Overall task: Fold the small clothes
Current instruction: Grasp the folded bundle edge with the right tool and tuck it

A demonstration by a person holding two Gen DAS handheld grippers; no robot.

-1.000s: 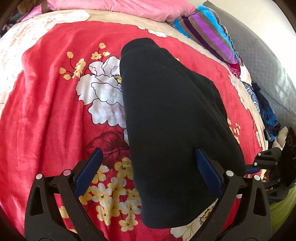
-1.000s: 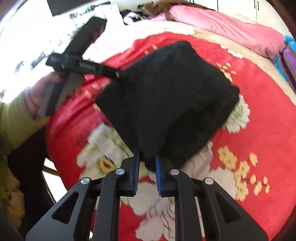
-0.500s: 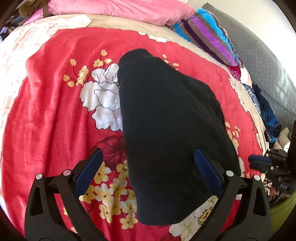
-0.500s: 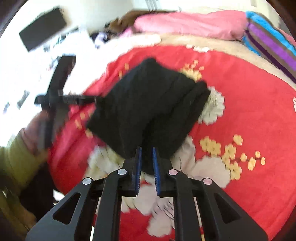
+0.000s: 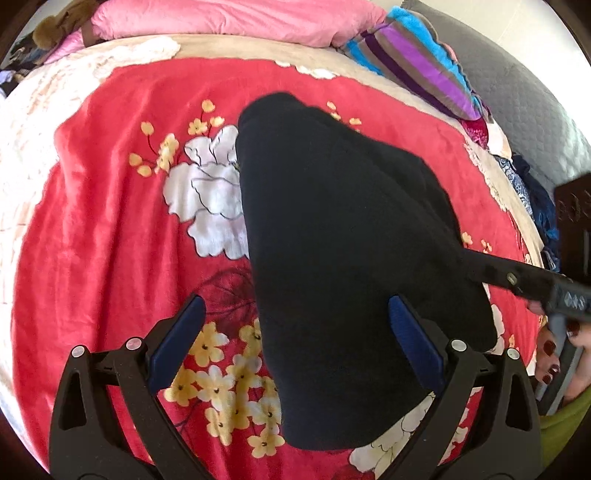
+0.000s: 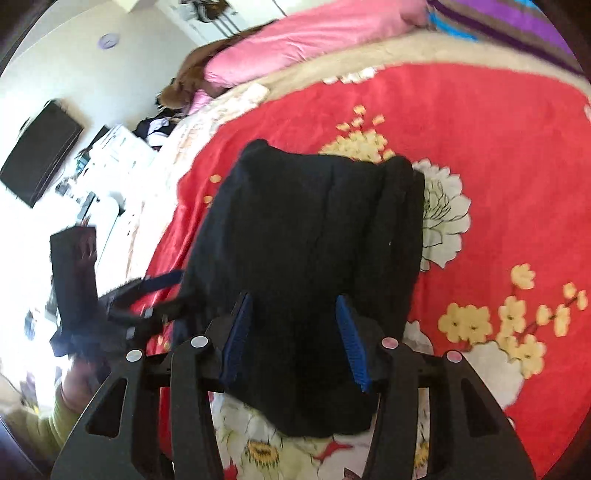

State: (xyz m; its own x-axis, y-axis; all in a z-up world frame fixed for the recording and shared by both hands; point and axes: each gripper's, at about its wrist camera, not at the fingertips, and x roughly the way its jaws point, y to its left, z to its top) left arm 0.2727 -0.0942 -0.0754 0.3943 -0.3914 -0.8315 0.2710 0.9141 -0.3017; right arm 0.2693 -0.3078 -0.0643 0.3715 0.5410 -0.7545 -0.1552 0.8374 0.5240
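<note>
1. Black garment point(image 5: 343, 258) lies folded in a thick wedge at the centre of a red floral blanket point(image 5: 103, 229) on a bed, its narrow end toward 12 o'clock in the left wrist view.
2. Left gripper point(image 5: 295, 343) hovers over the near end with its jaws spread wide and nothing between them.
3. Right gripper point(image 6: 293, 339) also stands with jaws apart, straddling the cloth's near edge without pinching it; from the left view it reaches in from 3 o'clock.
4. Soft, light and limp is how the fabric looks; it appears fleecy, likely to sag and drag on the plush blanket rather than slide.
5. Best holds appear to be the two near corners at 5 and 7 o'clock, pinching through all layers so that the fold stays together.
6. Pink pillow point(image 5: 229, 18) and striped cushion point(image 5: 417, 66) sit well apart at 12 to 1 o'clock.
</note>
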